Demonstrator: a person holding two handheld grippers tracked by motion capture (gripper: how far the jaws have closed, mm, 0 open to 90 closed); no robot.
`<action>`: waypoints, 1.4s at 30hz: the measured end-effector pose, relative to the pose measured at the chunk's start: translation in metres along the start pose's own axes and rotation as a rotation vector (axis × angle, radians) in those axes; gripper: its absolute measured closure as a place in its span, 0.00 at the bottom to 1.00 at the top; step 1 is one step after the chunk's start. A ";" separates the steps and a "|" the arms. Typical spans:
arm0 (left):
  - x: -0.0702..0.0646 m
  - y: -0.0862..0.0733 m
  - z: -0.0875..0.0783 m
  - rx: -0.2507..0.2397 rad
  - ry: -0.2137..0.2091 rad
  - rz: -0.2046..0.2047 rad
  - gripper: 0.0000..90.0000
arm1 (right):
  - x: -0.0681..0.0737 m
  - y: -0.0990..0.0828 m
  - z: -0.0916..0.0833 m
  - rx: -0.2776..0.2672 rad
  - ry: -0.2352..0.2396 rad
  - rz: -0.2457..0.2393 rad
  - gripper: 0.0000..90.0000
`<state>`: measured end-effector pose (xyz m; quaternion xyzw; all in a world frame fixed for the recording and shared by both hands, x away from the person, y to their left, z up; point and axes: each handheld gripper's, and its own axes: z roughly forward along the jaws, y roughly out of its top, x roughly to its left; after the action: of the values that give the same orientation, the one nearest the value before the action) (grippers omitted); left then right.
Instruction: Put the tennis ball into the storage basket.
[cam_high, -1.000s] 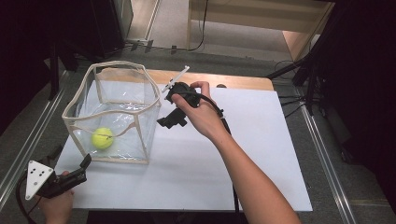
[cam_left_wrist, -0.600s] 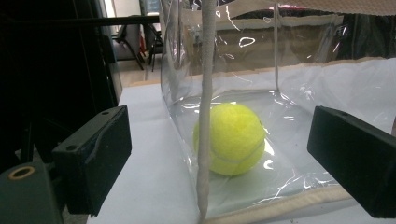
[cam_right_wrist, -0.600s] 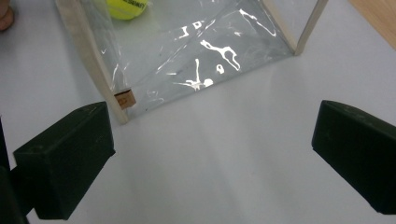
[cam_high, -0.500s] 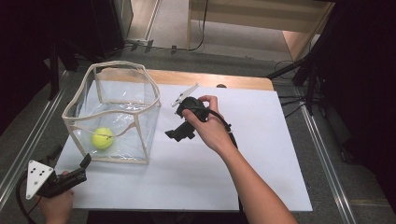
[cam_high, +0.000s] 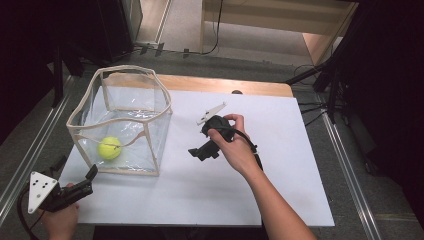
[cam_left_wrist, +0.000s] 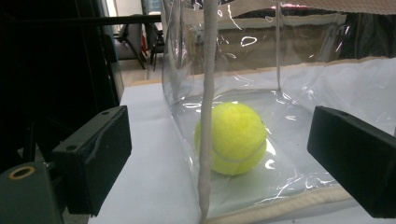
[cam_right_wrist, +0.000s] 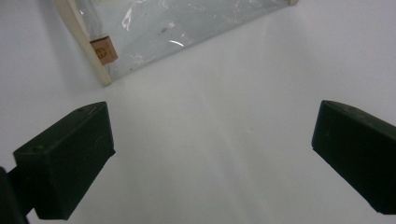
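White tabletop (cam_high: 280, 200), dark room. Clear bin (cam_high: 131, 107) left edge, ball (cam_high: 109, 148) inside. Left gripper (cam_high: 90, 174), right gripper (cam_high: 200, 151): fingers wide, empty.

High view looks forward and down over the whole tabletop (cam_high: 280, 200); left tool view sits low, close against the clear bag (cam_left_wrist: 299, 84), which the right tool view, angled down, apparently shares at its corner.

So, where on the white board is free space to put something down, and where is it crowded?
The widest bare patch of the white board lies right of the right gripper, out to the right edge. A second runs along the near edge, between clear bag and the forearm. It is tight at the left: the bag with the tennis ball and the left gripper.
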<state>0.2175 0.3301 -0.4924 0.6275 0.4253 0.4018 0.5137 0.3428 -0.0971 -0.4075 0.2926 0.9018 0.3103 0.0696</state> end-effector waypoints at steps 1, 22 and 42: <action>0.000 0.000 0.000 -0.001 0.001 -0.001 0.08 | 0.000 -0.002 0.000 0.003 0.003 0.003 0.00; 0.000 0.000 0.000 0.001 0.003 0.001 0.08 | -0.011 -0.060 -0.002 -0.044 -0.028 0.099 0.00; 0.000 0.000 0.000 0.003 0.003 0.001 0.08 | -0.027 -0.122 -0.022 -0.172 -0.081 0.177 0.00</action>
<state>0.2173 0.3297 -0.4925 0.6278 0.4263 0.4026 0.5119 0.2990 -0.2014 -0.4652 0.3761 0.8390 0.3796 0.1030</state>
